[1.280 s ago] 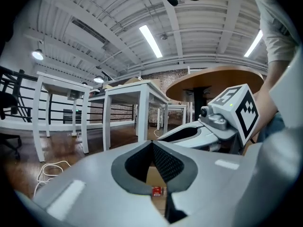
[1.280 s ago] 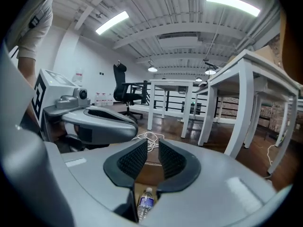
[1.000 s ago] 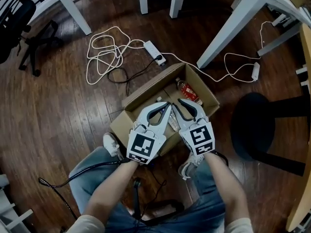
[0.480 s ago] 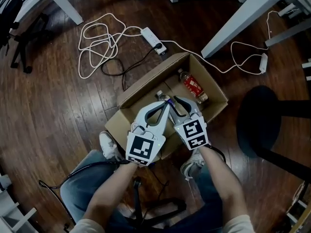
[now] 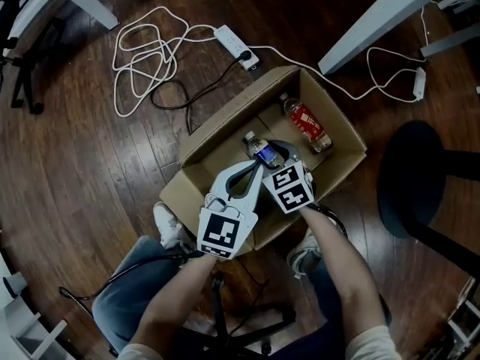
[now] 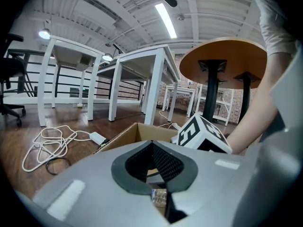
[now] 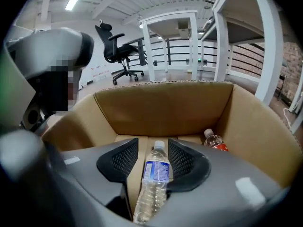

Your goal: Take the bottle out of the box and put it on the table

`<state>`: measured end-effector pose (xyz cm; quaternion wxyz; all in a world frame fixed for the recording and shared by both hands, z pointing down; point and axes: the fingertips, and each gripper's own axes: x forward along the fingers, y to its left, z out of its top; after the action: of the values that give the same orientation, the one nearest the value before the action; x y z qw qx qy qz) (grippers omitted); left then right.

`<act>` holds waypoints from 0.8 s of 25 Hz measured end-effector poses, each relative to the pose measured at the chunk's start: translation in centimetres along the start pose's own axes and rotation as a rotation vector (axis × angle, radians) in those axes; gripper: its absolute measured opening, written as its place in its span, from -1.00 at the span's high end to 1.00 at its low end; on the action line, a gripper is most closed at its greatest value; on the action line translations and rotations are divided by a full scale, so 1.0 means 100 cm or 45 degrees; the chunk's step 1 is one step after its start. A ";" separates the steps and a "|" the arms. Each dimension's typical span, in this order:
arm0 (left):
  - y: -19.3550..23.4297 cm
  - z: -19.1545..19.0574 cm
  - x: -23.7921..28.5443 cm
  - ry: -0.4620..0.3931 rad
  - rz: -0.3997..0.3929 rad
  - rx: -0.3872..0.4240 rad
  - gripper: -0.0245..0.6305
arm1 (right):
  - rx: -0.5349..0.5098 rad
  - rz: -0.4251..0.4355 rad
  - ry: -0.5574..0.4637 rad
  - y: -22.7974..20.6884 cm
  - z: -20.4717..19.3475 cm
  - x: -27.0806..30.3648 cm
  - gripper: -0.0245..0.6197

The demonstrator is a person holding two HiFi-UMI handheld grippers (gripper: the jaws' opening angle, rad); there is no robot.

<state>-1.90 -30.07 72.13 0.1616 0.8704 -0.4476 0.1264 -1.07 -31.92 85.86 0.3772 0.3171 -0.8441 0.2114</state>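
An open cardboard box (image 5: 225,126) stands on the wood floor with two bottles lying in it. The clear bottle with a blue label (image 5: 261,151) lies between the jaws of my right gripper (image 5: 272,156), which reaches down into the box. In the right gripper view this bottle (image 7: 154,178) runs lengthwise between the pads of that gripper (image 7: 154,144); the jaws are opening and do not press on it. A red-labelled bottle (image 5: 307,124) lies further right in the box. My left gripper (image 5: 258,169) hovers over the box's near side, shut and empty.
A white power strip (image 5: 236,47) and looped white cable (image 5: 142,66) lie on the floor beyond the box. A white table leg (image 5: 382,25) stands at the upper right, a black stool base (image 5: 427,178) at the right. A round wooden table (image 6: 222,58) rises beside me.
Both grippers have sunk toward the box. The right one has tipped down into it around the blue-labelled bottle, and its jaws have widened. The left stays shut.
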 end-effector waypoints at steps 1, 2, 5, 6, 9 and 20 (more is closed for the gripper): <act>-0.001 -0.004 0.001 0.012 -0.002 -0.003 0.93 | -0.009 -0.002 0.016 -0.001 -0.002 0.006 0.33; -0.002 -0.008 0.001 0.021 -0.002 -0.007 0.93 | -0.009 -0.003 0.035 -0.001 -0.007 0.011 0.33; 0.001 -0.018 0.001 0.033 0.008 -0.030 0.93 | -0.003 0.009 0.128 -0.001 -0.026 0.027 0.33; 0.003 -0.020 0.001 0.037 0.012 -0.036 0.93 | 0.007 0.016 0.166 -0.002 -0.033 0.033 0.29; 0.009 -0.028 0.000 0.057 0.027 -0.048 0.93 | 0.060 0.027 0.278 -0.005 -0.049 0.048 0.19; 0.023 -0.026 -0.003 0.046 0.067 -0.101 0.93 | 0.165 0.067 0.566 0.004 -0.099 0.085 -0.02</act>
<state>-4.14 -30.01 74.80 0.2009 0.8487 -0.4720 0.1286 -0.73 -28.97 98.53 0.5268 0.2644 -0.7329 0.3397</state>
